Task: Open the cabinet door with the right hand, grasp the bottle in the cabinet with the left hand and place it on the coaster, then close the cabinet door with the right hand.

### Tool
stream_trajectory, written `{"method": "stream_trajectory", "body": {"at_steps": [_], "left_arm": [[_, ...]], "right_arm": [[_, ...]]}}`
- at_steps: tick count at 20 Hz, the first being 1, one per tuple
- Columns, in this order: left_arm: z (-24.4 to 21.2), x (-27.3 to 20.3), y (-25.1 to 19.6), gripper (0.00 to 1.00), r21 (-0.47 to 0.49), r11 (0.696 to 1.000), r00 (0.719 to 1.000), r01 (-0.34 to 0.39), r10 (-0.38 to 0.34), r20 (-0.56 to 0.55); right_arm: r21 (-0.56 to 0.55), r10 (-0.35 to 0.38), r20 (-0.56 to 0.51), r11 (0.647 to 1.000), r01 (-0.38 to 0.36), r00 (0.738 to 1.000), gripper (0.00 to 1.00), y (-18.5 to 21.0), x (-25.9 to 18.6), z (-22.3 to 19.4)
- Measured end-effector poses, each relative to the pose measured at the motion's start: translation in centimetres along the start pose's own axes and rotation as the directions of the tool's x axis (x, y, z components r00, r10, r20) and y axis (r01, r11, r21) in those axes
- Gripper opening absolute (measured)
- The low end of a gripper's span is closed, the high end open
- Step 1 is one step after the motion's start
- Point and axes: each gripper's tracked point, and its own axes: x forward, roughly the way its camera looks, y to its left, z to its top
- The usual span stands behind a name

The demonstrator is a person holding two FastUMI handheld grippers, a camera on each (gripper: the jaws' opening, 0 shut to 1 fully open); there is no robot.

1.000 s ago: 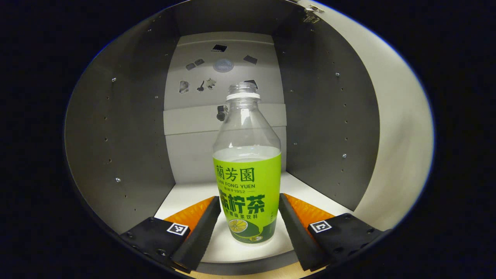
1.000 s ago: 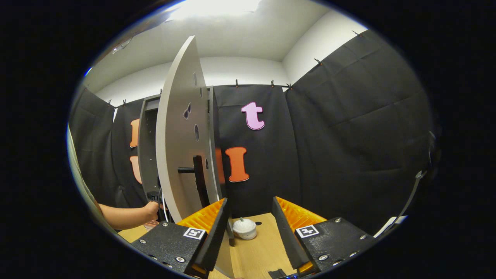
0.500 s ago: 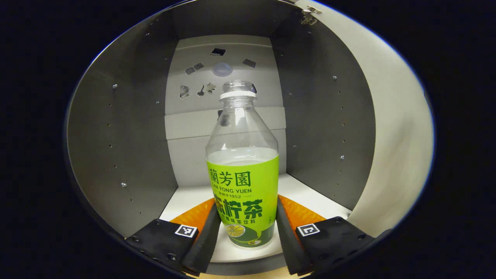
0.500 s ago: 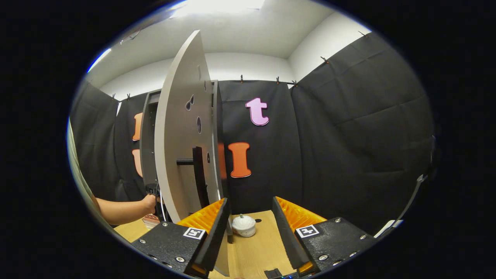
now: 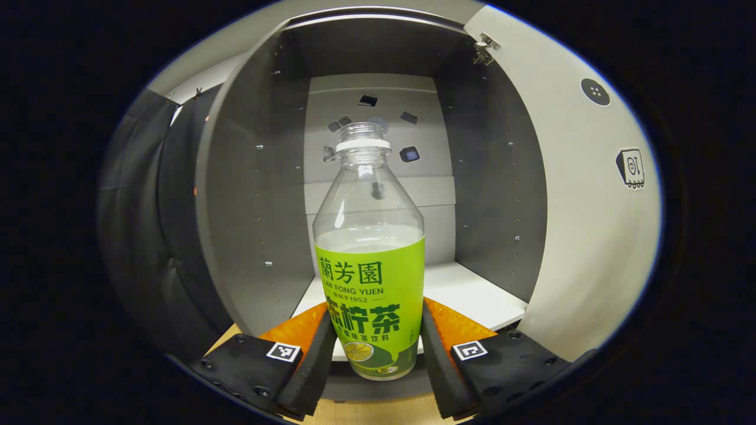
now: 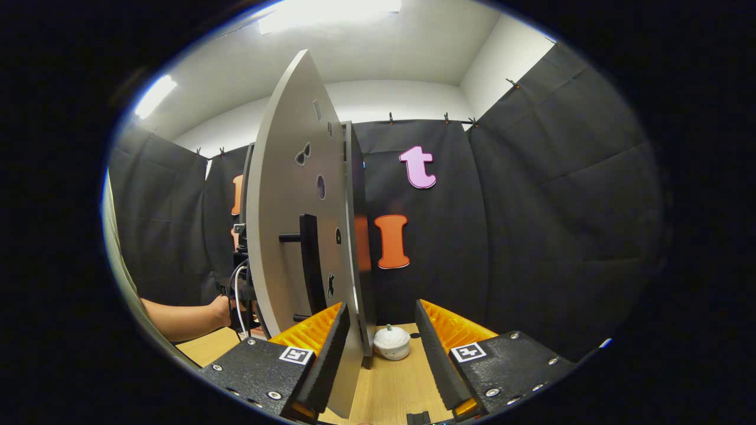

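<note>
Bottles: one bottle, upright, uncapped.
Bottle look: clear plastic, white neck ring, green label wrapping the lower body, pale liquid up to the label's top.
Bottle place: in front of the open cabinet, base hanging past the shelf's front edge.
Left gripper: both fingers pressed against the label's lower sides.
Cabinet doors: one cabinet door, swung wide, one dark handle.
Right gripper: fingers spread, holding nothing; door edge beside its left finger.
Table: one small white lidded jar.
</note>
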Motion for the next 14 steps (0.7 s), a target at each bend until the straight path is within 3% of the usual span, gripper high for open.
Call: {"method": "stream_trajectory", "body": {"at_steps": [2, 7, 8, 10, 14], "left_arm": [[-0.4, -2.3, 1.1, 0.77, -0.016, 0.999, 0.999, -0.037, 0.037, 0.0], [-2.3, -7.0, 3.5, 0.77, -0.031, 0.992, 0.992, -0.122, 0.121, -0.029], [-2.7, -7.7, 4.0, 0.81, -0.023, 0.991, 0.991, -0.134, 0.133, -0.033], [-3.3, -9.2, 4.4, 0.77, -0.026, 0.989, 0.989, -0.144, 0.143, -0.037], [-4.8, -11.9, 5.8, 0.79, 0.007, 0.99, 0.99, -0.138, 0.138, -0.042]], "right_arm": [[0.019, 0.029, -0.016, 0.999, -0.028, 0.999, 0.75, 0.4, -0.1, -0.3], [-0.01, 0.089, -0.064, 0.996, -0.09, 0.994, 0.7, 0.5, -0.6, -1.0], [-0.001, 0.09, -0.067, 0.996, -0.09, 0.994, 0.7, 0.5, -0.6, -1.0], [0.028, 0.078, -0.066, 0.997, -0.077, 0.995, 0.7, 0.9, -0.7, -1.2], [0.032, 0.042, -0.067, 0.999, -0.04, 0.997, 0.7, 1.6, -1.3, -1.6]]}}
